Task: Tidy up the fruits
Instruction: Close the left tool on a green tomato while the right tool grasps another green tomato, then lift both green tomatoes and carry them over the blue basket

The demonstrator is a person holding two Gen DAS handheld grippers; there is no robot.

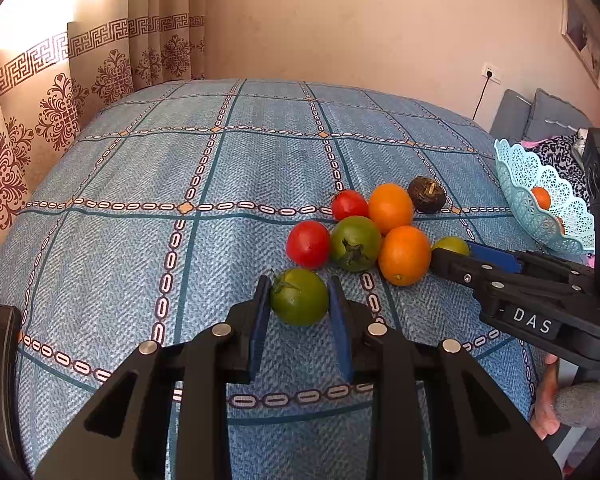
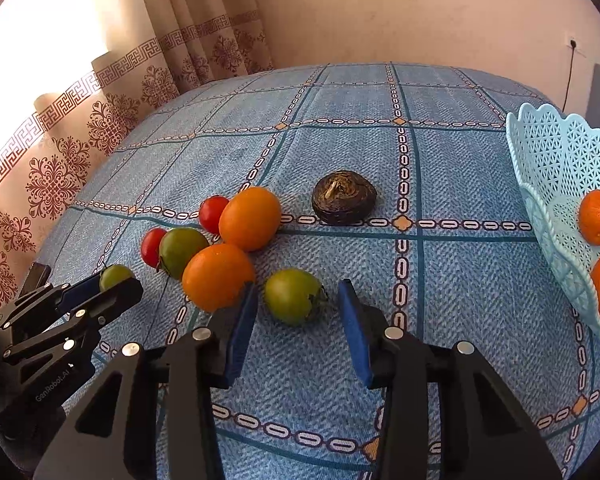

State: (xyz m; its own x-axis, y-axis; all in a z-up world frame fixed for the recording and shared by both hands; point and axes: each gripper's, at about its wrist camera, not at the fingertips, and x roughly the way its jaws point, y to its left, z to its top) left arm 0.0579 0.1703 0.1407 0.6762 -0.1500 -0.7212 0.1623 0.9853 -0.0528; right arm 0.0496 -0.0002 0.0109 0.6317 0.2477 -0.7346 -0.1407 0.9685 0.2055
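Observation:
My left gripper (image 1: 299,302) is shut on a green tomato (image 1: 299,297) that rests on the blue checked cloth; the right wrist view shows this gripper (image 2: 116,284) and tomato (image 2: 115,276) at the left. Another green tomato (image 2: 295,296) lies between the spread pads of my open right gripper (image 2: 298,306), untouched. In the left wrist view that gripper (image 1: 452,252) reaches in from the right. Behind lie two oranges (image 2: 250,218) (image 2: 218,271), two red tomatoes (image 2: 213,213) (image 2: 152,246), a third green tomato (image 2: 182,251) and a dark brown fruit (image 2: 344,198).
A light blue lattice basket (image 2: 548,152) stands at the cloth's right edge with two oranges (image 2: 598,216) inside. Patterned curtains (image 2: 112,120) hang behind on the left. A person's hand (image 1: 546,396) holds the right gripper's handle. A grey sofa (image 1: 512,114) is beyond the basket.

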